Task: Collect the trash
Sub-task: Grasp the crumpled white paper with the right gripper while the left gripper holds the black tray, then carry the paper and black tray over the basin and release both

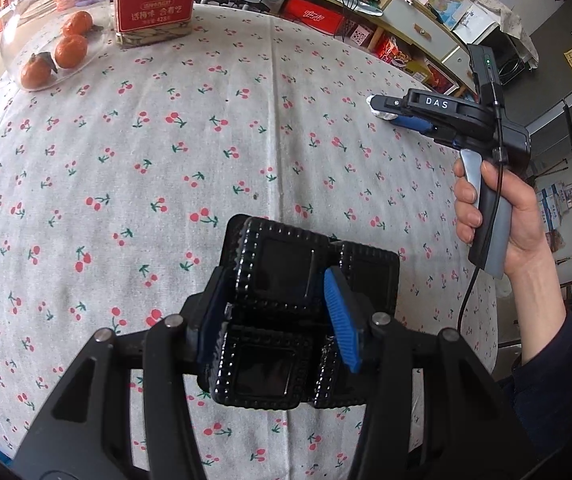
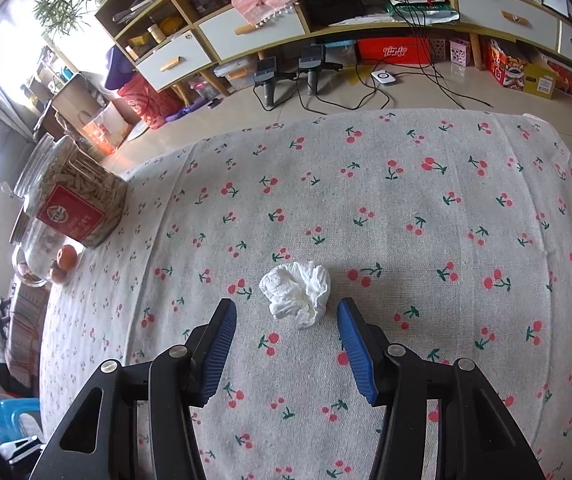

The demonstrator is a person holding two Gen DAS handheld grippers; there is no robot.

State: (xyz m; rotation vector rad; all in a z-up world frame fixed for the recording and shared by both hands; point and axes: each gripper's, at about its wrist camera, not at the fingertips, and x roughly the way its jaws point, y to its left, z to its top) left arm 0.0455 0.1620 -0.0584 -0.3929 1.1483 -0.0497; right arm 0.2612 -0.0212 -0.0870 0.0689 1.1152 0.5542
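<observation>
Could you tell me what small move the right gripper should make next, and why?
Probably ease the right gripper slightly forward and close it on the crumpled tissue. Its jaws stand open with the tissue lying on the cherry tablecloth just ahead, roughly centred between them and untouched. The left gripper already holds the black plastic tray, seemingly ready to receive it.

So the crumpled white tissue (image 2: 295, 294) is sitting wadded up on the cherry-print tablecloth (image 2: 406, 208), loosely balled with lots of creases, and it's lying right between the spread blue pads of the right gripper (image 2: 287, 350) without touching either one. The black plastic tray (image 1: 286, 312), a glossy divided insert with square compartments and beaded ridges along the rims, is hanging tilted above the cloth, pinched on one of its walls by the left gripper (image 1: 278, 324).
</observation>
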